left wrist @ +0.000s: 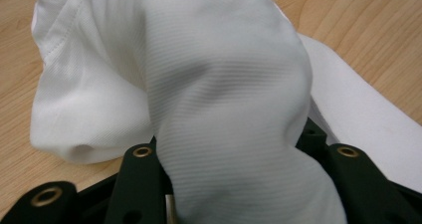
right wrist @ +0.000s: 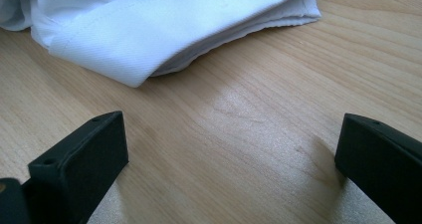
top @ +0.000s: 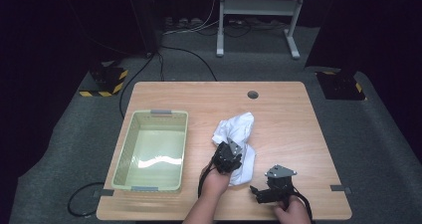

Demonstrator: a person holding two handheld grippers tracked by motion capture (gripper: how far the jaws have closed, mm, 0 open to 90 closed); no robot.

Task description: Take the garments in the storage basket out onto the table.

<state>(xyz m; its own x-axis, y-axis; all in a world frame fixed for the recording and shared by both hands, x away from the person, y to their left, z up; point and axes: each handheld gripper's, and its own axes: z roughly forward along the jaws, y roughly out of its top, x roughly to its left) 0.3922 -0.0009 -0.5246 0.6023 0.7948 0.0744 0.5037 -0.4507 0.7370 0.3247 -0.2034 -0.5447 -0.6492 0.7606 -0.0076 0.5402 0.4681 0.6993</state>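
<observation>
A crumpled white cloth (top: 235, 128) lies in the middle of the wooden table (top: 283, 119). My left gripper (top: 227, 153) sits on the cloth's near part. In the left gripper view the cloth (left wrist: 224, 84) bunches up between the two black jaws and fills the gap of my left gripper (left wrist: 239, 184), touching both sides. My right gripper (top: 257, 192) rests low near the table's front edge, to the right of the cloth. Its jaws stand wide apart over bare wood in the right gripper view (right wrist: 229, 154), with a folded edge of the cloth (right wrist: 149, 30) just beyond them.
A pale green plastic basket (top: 124, 149) stands on the left part of the table. A round cable hole (top: 253, 94) sits near the far edge. Bare wood lies to the right of the cloth. Dark floor surrounds the table.
</observation>
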